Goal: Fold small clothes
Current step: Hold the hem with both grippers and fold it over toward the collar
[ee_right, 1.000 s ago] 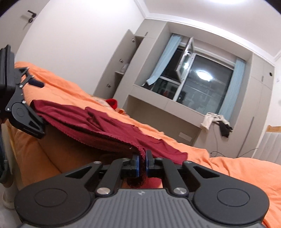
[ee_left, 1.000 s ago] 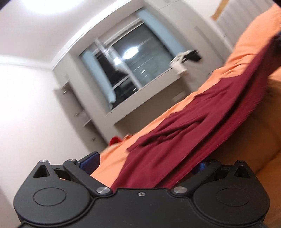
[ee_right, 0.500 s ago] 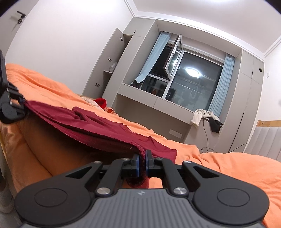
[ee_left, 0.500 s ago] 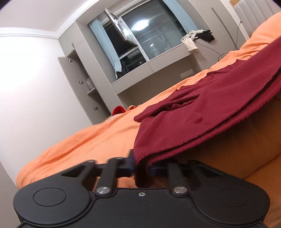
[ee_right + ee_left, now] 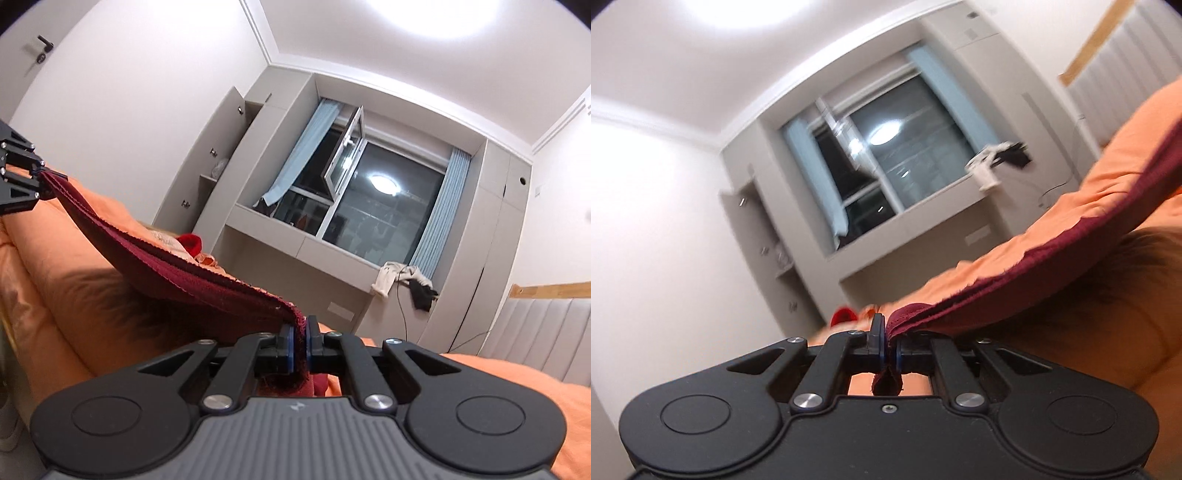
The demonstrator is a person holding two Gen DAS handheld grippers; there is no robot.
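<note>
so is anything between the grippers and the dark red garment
No. The left gripper and right gripper are each shut directly on an edge of the dark red garment, which hangs stretched between them above the orange bedding.

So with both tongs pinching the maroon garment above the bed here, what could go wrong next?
1. The left tongs grip only a thin bit of the maroon garment at its hem; it may slip out under tension.
2. The cloth hangs stretched between the left and right tongs in doubled layers, above the orange bedding; the layers could shift and fold unevenly.
3. The left wrist view is blurred, suggesting fast motion, so placement may be imprecise.
</note>
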